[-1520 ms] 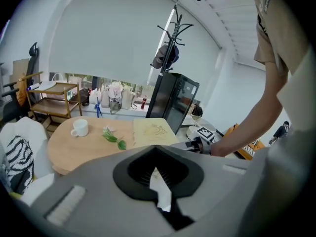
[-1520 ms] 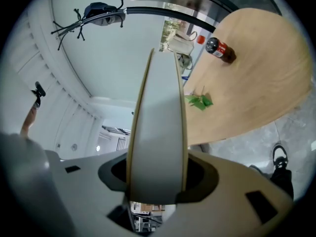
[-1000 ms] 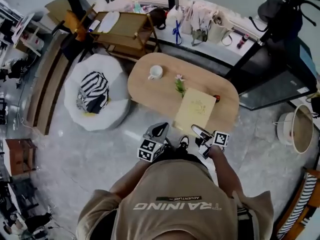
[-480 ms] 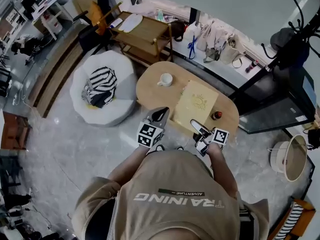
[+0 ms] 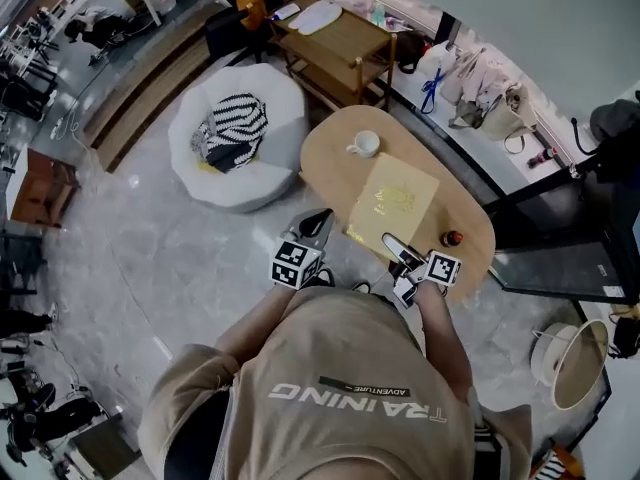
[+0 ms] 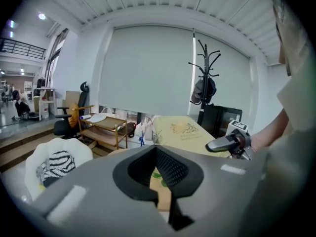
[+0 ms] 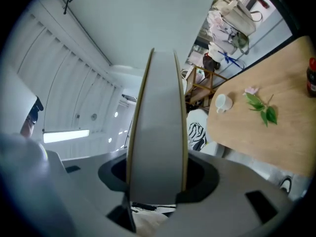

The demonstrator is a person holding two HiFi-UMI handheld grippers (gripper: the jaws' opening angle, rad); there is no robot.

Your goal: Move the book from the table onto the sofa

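Observation:
The yellow book (image 5: 392,201) hangs tilted above the oval wooden table (image 5: 330,158), near edge low. My right gripper (image 5: 400,253) is shut on that near edge. In the right gripper view the book (image 7: 157,122) stands edge-on between the jaws of that gripper (image 7: 156,181). My left gripper (image 5: 316,226) is beside the book's left corner, shut and holding nothing. From the left gripper (image 6: 160,167) I see the book (image 6: 180,130) and the right gripper (image 6: 224,144). The round white sofa (image 5: 235,133) with a striped cushion sits left of the table.
A white cup (image 5: 365,145) stands on the table's far end and a small red thing (image 5: 452,238) at its right end. A flower sprig (image 7: 261,105) lies on the tabletop. A wooden trolley (image 5: 345,43) and bags line the far wall. A coat stand (image 6: 202,90) is right.
The book has come up off the tabletop in the right gripper and now covers the flower in the head view. Both grippers have risen and moved toward the table.

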